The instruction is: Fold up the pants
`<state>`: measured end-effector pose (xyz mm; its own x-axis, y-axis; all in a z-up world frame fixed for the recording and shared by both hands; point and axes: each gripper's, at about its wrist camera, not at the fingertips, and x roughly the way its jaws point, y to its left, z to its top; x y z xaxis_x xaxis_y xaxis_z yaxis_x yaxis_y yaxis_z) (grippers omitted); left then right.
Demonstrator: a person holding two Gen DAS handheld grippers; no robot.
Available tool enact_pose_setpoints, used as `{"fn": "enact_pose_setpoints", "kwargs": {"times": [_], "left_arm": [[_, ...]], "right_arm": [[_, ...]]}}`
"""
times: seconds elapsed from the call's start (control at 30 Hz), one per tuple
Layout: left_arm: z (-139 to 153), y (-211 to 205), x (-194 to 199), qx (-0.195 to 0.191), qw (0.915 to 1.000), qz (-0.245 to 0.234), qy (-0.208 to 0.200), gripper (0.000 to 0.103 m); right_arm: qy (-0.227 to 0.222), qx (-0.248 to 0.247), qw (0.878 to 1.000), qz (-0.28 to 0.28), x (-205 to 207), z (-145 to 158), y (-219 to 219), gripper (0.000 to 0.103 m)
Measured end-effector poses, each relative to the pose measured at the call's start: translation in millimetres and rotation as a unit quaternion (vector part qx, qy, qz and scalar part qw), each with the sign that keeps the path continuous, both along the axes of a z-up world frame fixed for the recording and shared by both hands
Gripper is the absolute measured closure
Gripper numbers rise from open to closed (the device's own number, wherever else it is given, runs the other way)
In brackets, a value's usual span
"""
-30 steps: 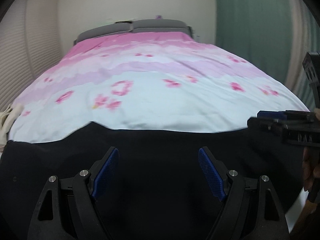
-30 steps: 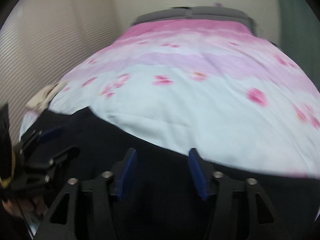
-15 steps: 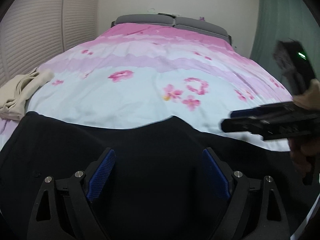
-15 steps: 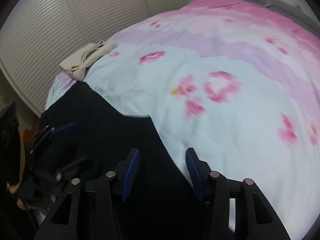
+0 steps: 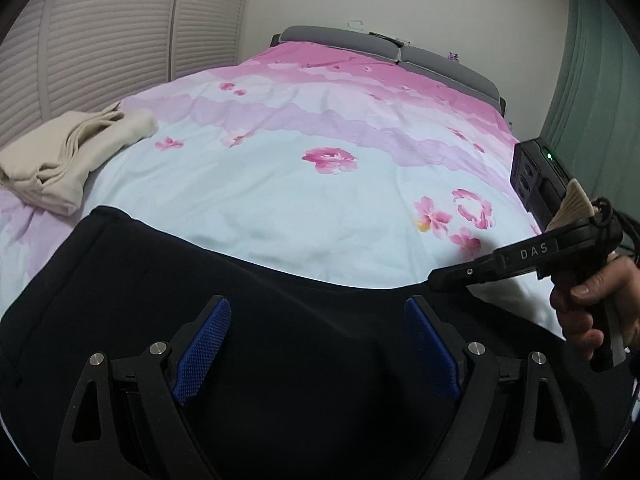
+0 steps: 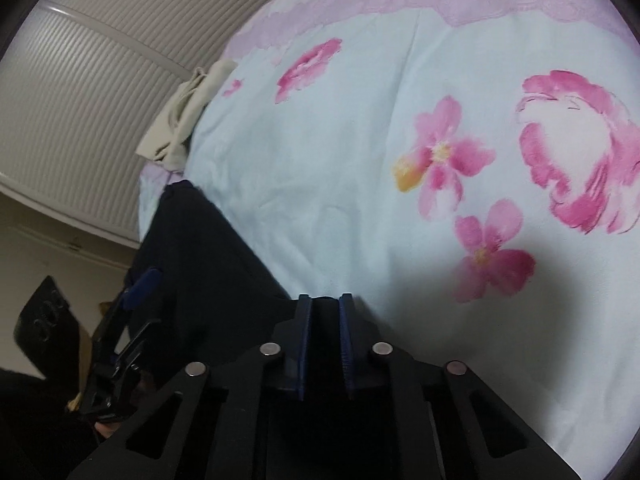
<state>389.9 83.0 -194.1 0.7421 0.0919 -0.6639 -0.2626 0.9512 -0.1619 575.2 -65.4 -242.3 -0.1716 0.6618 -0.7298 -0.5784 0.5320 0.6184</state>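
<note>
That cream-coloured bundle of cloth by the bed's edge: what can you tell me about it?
The cream cloth is a soft, matte garment or sheet, loosely folded into a rumpled stack with layered edges showing. It lies on the flowered bedspread at its left edge, near the slatted wall, just beyond the black pants. Neither gripper touches it.

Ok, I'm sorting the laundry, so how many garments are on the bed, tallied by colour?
Black: 1, the pants spread along the near edge of the bed.
Cream: 1, a folded garment at the bed's left side, apart from the pants.
Total: 2
</note>
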Motion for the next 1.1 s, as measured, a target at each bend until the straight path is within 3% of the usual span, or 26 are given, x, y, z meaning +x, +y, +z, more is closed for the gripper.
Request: {"fn": "enact_pose_setpoints", "kwargs": {"times": [0.1, 0.33, 0.57, 0.67, 0.7, 0.73, 0.93, 1.1], "left_arm": [[1.2, -0.5, -0.5, 0.001, 1.0000, -0.003, -0.003, 0.014], [5.3, 0.9, 0.4, 0.008, 0.9999, 0.004, -0.010, 0.014], [0.3, 6.2, 5.5, 0.020, 0.9997, 0.014, -0.003, 0.014], [1.6, 10.6, 2.4, 0.022, 0.9996, 0.020, -0.001, 0.014], [3.5, 12.0, 0.4, 0.023, 0.9995, 0.022, -0.003, 0.014], [5.2, 13.3, -0.8, 0.025, 0.9994, 0.023, -0.004, 0.014], [20.6, 18.4, -17.2, 0.040, 0.9988, 0.027, -0.011, 0.014], [37.3, 18.8, -45.7, 0.053, 0.9981, 0.024, -0.022, 0.014]], "right_arm": [[-0.014, 0.009, 1.000, -0.006, -0.5, 9.4, -2.7, 0.096], [-0.113, -0.003, 0.993, -0.028, -1.0, 48.6, -2.9, 0.101], [-0.125, -0.062, 0.989, -0.039, -1.7, 16.6, 9.6, 0.099], [-0.139, -0.071, 0.986, -0.055, -3.1, 24.2, 6.2, 0.083], [-0.156, -0.080, 0.983, -0.063, -6.5, 31.1, 3.2, 0.066], [-0.169, -0.080, 0.980, -0.067, -9.4, 36.8, 0.9, 0.061], [-0.219, -0.065, 0.968, -0.100, -40.9, 79.0, -18.9, 0.061], [-0.254, -0.050, 0.952, -0.162, -101.4, 105.4, -48.6, 0.061]]}}
